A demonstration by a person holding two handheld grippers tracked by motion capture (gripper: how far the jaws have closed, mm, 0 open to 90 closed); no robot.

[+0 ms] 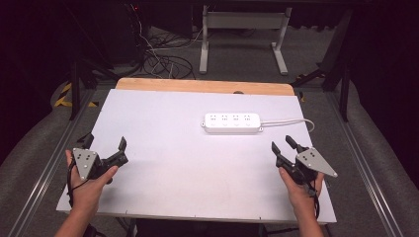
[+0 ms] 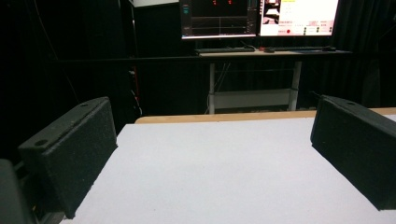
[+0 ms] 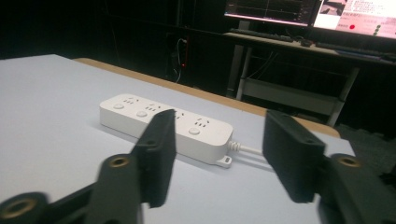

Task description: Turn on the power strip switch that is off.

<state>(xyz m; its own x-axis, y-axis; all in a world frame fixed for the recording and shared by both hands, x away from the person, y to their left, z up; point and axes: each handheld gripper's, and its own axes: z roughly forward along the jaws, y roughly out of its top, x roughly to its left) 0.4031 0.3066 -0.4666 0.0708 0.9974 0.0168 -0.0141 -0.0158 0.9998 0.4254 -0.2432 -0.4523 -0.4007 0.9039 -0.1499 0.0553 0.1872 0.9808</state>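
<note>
A white oblong plastic power strip point(image 1: 232, 123) with four sockets lies flat on the white-topped counter point(image 1: 188, 173), its white cord point(image 1: 291, 121) trailing off toward the counter's right edge. The right gripper point(image 1: 282, 144) is held low near the right edge, jaws parted and bare; the strip sits ahead of them and apart, seen between and beyond them in the right gripper view point(image 3: 163, 126). The left gripper point(image 1: 106, 143) rests well apart from the strip, jaws spread wide and bare over bare counter point(image 2: 215, 172).

glossy white plastic power strip point(image 1: 232, 123), matt tabletop point(image 1: 178, 163)
</note>
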